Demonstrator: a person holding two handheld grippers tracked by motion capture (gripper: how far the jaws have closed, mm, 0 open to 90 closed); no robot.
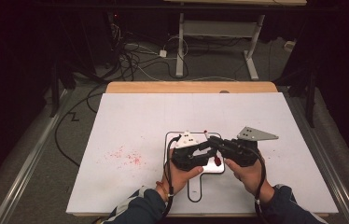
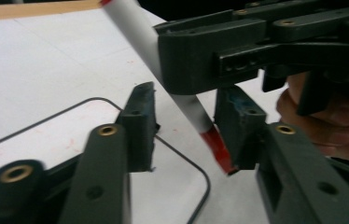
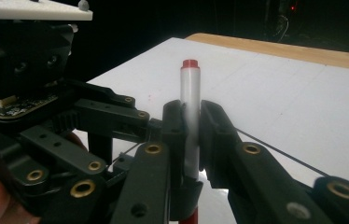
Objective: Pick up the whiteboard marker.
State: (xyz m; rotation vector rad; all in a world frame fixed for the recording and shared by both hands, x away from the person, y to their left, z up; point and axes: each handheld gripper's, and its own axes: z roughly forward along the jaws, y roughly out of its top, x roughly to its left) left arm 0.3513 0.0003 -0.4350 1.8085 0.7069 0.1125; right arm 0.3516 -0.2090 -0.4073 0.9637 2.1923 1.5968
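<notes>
A white marker (image 3: 190, 100) with a red butt end stands upright between the jaws of my right gripper (image 3: 190, 116), which is shut on its barrel. In the left gripper view the marker (image 2: 137, 42) slants down and its red cap (image 2: 217, 147) hangs between the jaws of my left gripper (image 2: 186, 119). That gripper is open, and the cap lies close against its right-hand jaw. In the high view both grippers meet over the table's front middle, left gripper (image 1: 208, 156) and right gripper (image 1: 213, 142), with the marker (image 1: 207, 136) between them.
Under the grippers lies a small white board (image 1: 196, 189) outlined in black, with a handle toward me. Red specks (image 1: 126, 156) mark the white table cover (image 1: 140, 116) at the left. Cables (image 1: 130, 58) and a second table's legs (image 1: 180, 46) are on the floor beyond.
</notes>
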